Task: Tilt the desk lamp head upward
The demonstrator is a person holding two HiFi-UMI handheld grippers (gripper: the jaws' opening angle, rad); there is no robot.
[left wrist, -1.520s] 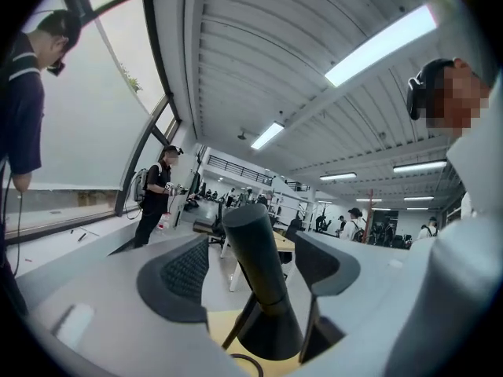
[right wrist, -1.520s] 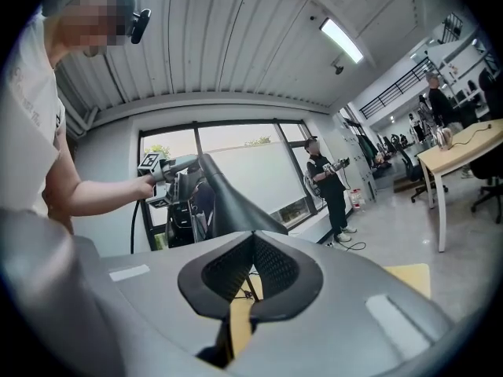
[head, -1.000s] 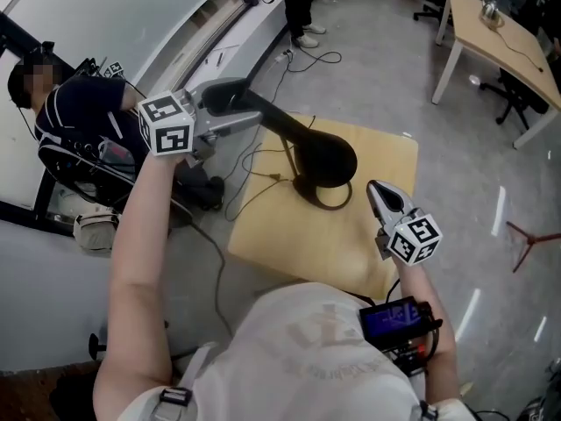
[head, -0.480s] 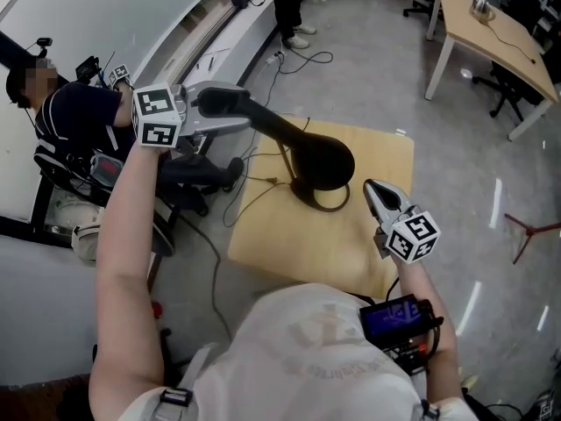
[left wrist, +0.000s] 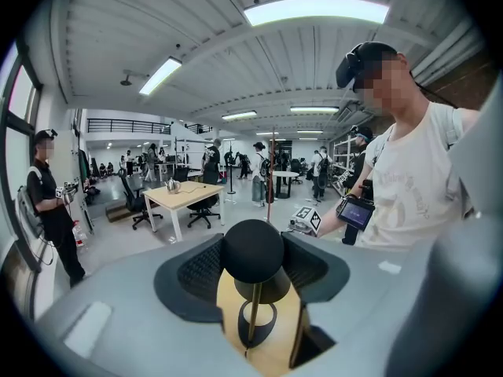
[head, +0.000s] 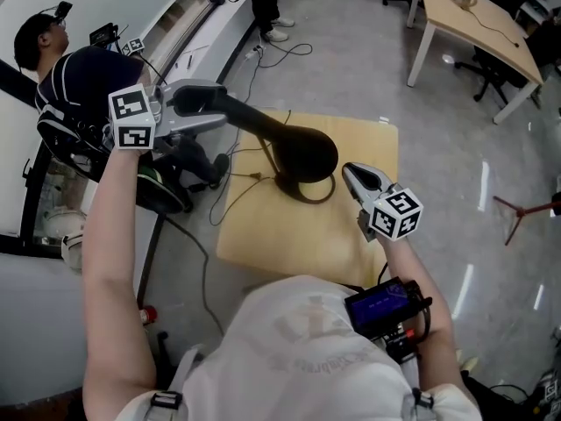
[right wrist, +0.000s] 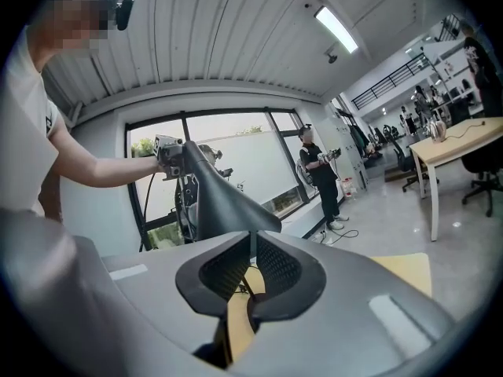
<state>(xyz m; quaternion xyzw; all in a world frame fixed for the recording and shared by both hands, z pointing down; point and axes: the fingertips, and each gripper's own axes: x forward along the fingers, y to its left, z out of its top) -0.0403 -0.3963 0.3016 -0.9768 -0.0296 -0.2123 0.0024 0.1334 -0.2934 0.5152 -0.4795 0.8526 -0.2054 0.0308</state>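
A black desk lamp point(head: 272, 134) stands on a small wooden table point(head: 289, 235), its ring base point(head: 307, 189) near the far edge. The long head slants up to the left. My left gripper point(head: 206, 103) is raised at the head's far end and its jaws have just been closing. In the left gripper view the rounded lamp head point(left wrist: 251, 250) sits between the pads, and the left gripper point(left wrist: 251, 267) is shut on it. My right gripper point(head: 352, 174) hovers over the table's right side, shut and holding nothing. In the right gripper view, the right gripper point(right wrist: 250, 269) points toward the lamp point(right wrist: 212, 199).
A seated person point(head: 70, 86) and gear are at the left beside the table. Cables point(head: 263, 60) trail over the floor behind it, where another person's legs point(head: 263, 7) stand. A wooden desk point(head: 473, 24) with chairs is at the back right, a red stand point(head: 526, 209) at the right.
My left gripper's jaws have closed in around the end of the lamp head. The right gripper has stayed over the table's right side. The head camera's view has shifted.
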